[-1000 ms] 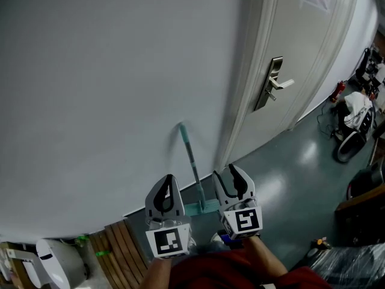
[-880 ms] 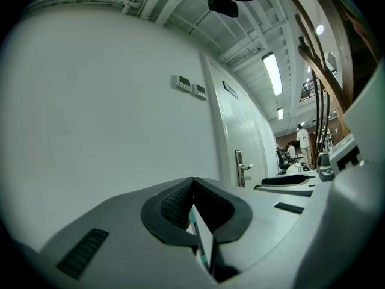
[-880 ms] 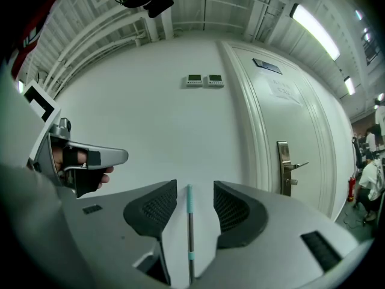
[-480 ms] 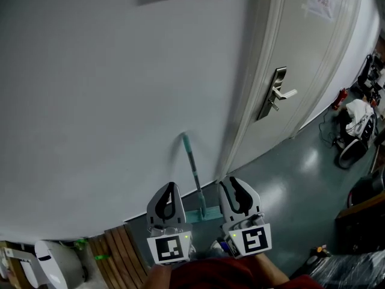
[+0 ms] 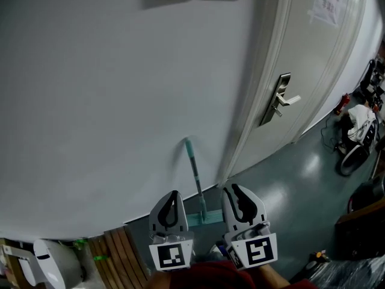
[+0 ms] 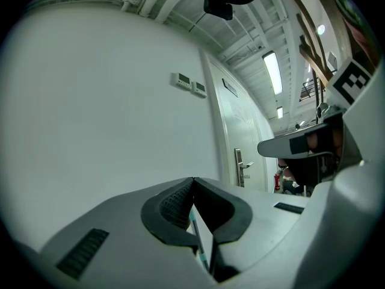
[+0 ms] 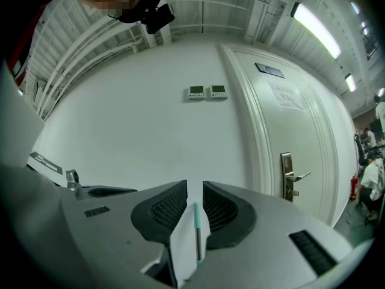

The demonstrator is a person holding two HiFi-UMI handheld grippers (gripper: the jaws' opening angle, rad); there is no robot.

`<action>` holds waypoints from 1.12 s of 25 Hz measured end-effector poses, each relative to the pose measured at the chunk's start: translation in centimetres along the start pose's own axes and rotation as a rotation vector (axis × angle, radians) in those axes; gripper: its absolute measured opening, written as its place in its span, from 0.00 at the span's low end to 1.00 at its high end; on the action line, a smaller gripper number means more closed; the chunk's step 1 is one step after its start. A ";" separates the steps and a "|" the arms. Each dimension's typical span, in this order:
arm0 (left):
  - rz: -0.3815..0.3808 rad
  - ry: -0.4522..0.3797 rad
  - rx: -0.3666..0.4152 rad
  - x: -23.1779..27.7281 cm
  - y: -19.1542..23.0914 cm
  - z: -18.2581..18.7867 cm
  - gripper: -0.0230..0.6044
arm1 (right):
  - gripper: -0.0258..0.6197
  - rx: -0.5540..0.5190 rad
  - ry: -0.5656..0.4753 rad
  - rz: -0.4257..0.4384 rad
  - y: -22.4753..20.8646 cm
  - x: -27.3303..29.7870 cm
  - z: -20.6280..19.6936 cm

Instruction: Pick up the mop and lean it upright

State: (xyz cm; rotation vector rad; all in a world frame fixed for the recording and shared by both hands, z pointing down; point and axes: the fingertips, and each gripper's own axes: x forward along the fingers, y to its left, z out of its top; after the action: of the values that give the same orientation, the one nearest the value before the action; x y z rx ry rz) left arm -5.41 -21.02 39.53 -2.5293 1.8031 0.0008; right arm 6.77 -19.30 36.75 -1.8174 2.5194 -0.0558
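I see mop [image 5: 194,168] standing upright against wall [image 5: 90,101], just left of door [image 5: 313,47], floor end between my grippers, untouched. Left gripper [image 5: 174,195] jaws together, empty. Right gripper [image 5: 234,189] jaws closing, narrow gap, nothing inside. Wooden slats [image 5: 123,248] lower left.

Ahead of the jaws the mop [image 5: 196,179] has a teal grip, a grey shaft and a teal head. The wall [image 5: 90,101] beyond is plain pale grey. Right of the jaws the door [image 5: 307,53] is off-white with a silver handle [image 5: 280,99]. The left gripper [image 5: 173,193] and right gripper [image 5: 232,188], its jaws closing with nothing between them, are pale grey with black ribbed pads and black-and-white square-patterned cubes
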 end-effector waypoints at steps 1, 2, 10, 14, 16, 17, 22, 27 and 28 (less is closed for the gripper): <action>0.003 0.001 0.001 0.0 0.1 0.0 0.06 | 0.18 0.012 -0.003 0.004 0.0 0.0 0.0; 0.007 0.002 0.004 -0.1 0.2 0.0 0.06 | 0.18 0.028 -0.007 0.010 0.1 0.0 0.0; 0.024 -0.017 -0.001 -0.1 1.0 0.4 0.06 | 0.10 0.010 -0.017 0.029 0.8 0.1 0.4; 0.015 -0.010 0.004 -0.5 0.7 0.6 0.06 | 0.10 0.012 -0.012 0.038 1.1 -0.1 0.4; 0.012 -0.006 0.007 -0.5 0.7 0.6 0.06 | 0.10 0.018 -0.002 0.055 1.2 0.1 0.3; 0.013 -0.006 0.005 -0.5 0.8 0.5 0.06 | 0.09 0.023 0.004 0.065 1.3 0.2 0.2; 0.022 -0.014 -0.006 -0.6 1.0 0.4 0.06 | 0.07 0.017 0.017 0.066 1.2 0.3 -0.3; 0.010 -0.027 0.001 -0.7 0.6 0.7 0.06 | 0.07 -0.004 0.015 0.051 1.3 0.2 -0.7; 0.008 -0.030 0.000 -0.8 0.5 0.8 0.06 | 0.07 -0.007 0.014 0.051 1.3 0.3 -0.6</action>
State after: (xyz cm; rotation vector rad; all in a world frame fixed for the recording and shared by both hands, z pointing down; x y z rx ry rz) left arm -6.16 -20.42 38.69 -2.5086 1.8027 0.0386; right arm 5.41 -19.13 37.32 -1.7599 2.5773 -0.0595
